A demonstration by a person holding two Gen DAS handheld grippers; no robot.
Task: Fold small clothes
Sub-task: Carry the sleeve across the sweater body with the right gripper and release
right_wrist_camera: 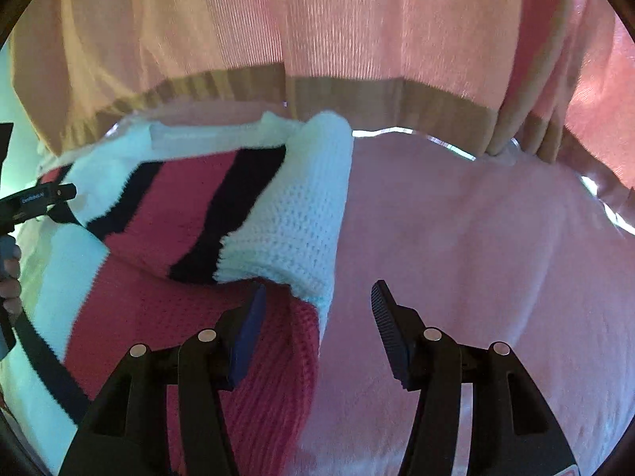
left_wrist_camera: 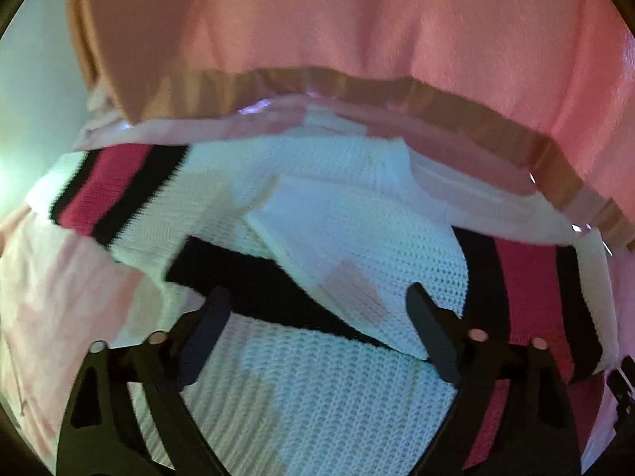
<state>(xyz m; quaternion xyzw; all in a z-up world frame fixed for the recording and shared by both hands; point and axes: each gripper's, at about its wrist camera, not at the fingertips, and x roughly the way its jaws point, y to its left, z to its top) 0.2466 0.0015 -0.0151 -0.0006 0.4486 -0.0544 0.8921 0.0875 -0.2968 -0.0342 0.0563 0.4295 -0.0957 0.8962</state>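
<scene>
A small knitted sweater (left_wrist_camera: 317, 388), white with black and pink-red stripes, lies on a pale pink cloth. Both its sleeves are folded in over the body. My left gripper (left_wrist_camera: 319, 309) is open just above the sweater's middle, its fingers spread over the folded sleeve with the black band (left_wrist_camera: 246, 277). In the right wrist view the sweater (right_wrist_camera: 158, 309) fills the left half, with a striped sleeve (right_wrist_camera: 254, 214) folded across it. My right gripper (right_wrist_camera: 319, 301) is open over the sweater's right edge, its left finger above the pink-red knit and its right finger above the pink cloth.
The pale pink cloth (right_wrist_camera: 476, 277) covers the table on the right. A person in a pink sweater with a tan hem (left_wrist_camera: 357, 39) stands close behind the table's far edge. The left gripper's body and a hand (right_wrist_camera: 12, 254) show at the left edge of the right wrist view.
</scene>
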